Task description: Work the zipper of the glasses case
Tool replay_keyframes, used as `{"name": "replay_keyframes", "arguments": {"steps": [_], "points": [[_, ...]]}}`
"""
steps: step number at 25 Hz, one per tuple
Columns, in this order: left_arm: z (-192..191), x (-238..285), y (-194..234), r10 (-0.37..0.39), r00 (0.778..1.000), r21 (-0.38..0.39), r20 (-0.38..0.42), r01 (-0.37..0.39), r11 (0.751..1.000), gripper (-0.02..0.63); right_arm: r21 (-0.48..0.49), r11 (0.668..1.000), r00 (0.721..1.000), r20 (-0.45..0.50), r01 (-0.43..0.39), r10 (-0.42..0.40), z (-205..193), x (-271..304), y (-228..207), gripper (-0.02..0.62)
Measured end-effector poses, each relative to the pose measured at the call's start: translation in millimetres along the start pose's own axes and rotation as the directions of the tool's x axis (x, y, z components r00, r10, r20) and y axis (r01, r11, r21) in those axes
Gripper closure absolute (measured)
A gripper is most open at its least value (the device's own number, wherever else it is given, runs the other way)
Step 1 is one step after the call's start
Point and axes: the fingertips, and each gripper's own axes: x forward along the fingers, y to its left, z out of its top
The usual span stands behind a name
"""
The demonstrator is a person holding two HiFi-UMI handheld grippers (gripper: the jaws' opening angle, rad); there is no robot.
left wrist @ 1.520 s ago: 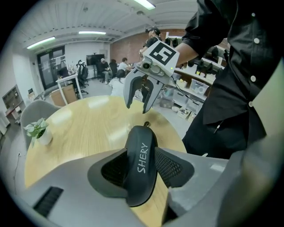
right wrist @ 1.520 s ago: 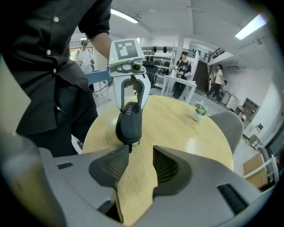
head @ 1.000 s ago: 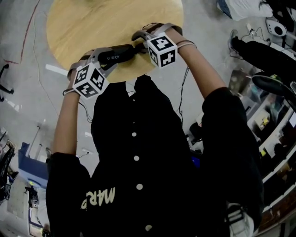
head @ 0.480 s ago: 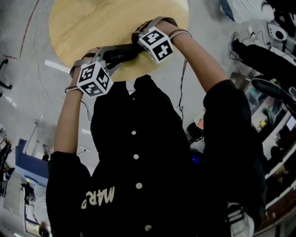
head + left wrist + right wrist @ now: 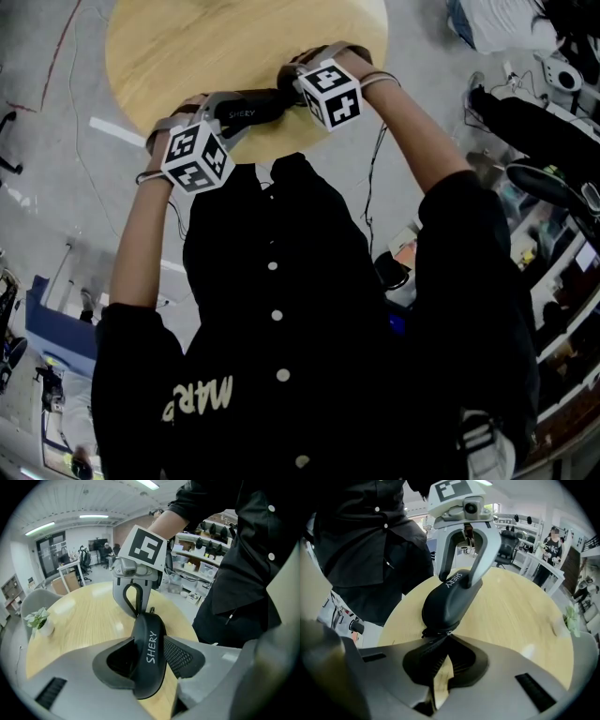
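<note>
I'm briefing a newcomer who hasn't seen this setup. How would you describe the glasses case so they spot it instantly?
Find the round light-wood table. Over its near edge, the black oblong glasses case is clamped between the jaws of the left gripper, with the right gripper shut at its zipper end. It alone bears white SHERY lettering.

Your right gripper (image 5: 443, 637) has its fingers closing tight on the zipper pull (image 5: 436, 631) at the near end of the black case (image 5: 449, 599). Your left gripper (image 5: 461, 578) clasps the far end, over the round wooden surface (image 5: 520, 616).
</note>
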Motion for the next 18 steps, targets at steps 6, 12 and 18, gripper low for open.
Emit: {"name": "replay_keyframes", "arguments": {"steps": [6, 12, 18], "points": [[-3.4, -1.9, -0.8, 0.002, 1.000, -0.059, -0.024, -0.003, 0.998, 0.414, 0.029, 1.000, 0.996, -0.090, 0.003, -0.001, -0.4, 0.1, 2.7, 0.591], [-3.5, -2.4, -1.8, 0.010, 1.000, -0.067, -0.028, -0.011, 0.998, 0.414, 0.066, 0.998, 0.990, -0.138, -0.015, 0.024, -2.8, -2.8, 11.1, 0.591], [-2.2, -1.1, -1.9, 0.012, 0.999, -0.062, -0.037, -0.014, 0.998, 0.414, 0.058, 0.997, 0.974, -0.218, -0.043, 0.055, -4.7, -7.4, 18.2, 0.590]]}}
